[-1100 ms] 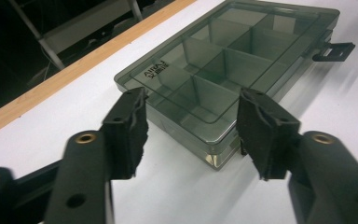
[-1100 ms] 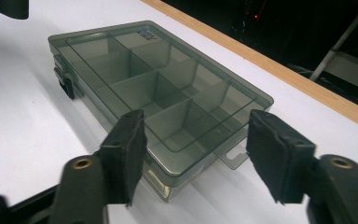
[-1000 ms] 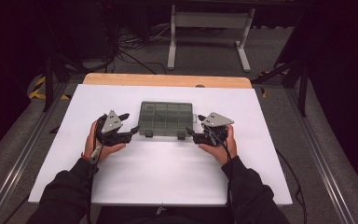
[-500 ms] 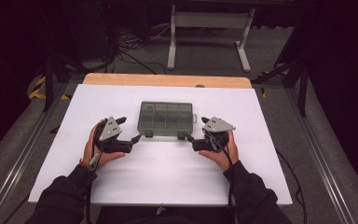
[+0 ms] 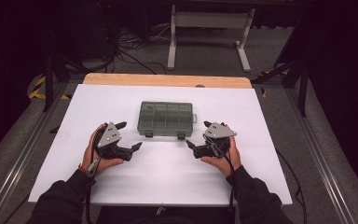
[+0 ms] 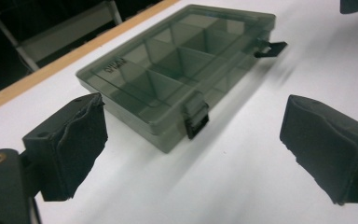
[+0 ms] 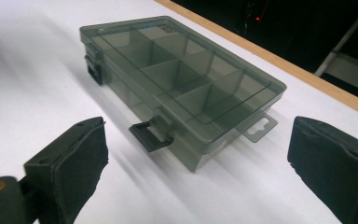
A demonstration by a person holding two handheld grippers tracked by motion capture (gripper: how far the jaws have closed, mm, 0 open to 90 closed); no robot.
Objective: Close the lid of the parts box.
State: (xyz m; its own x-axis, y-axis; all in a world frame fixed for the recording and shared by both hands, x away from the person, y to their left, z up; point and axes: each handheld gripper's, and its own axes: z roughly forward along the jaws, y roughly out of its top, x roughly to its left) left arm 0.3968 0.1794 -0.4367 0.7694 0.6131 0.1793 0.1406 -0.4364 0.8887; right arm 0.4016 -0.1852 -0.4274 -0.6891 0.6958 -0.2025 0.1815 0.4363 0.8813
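Table [image 5: 168,186]: white top, carrying everything. Box [image 5: 166,118]: smoky clear plastic, divided inside, lying flat near the middle, lid seemingly down. Left gripper [image 5: 131,136]: resting just beside the box's near left corner, jaws having just been opening, nothing between them. Right gripper [image 5: 196,134]: mirroring it at the right corner, likewise gaping, empty.

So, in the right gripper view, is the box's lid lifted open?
No, the clear lid lies flat on the compartment box, though its near latch sticks outward.
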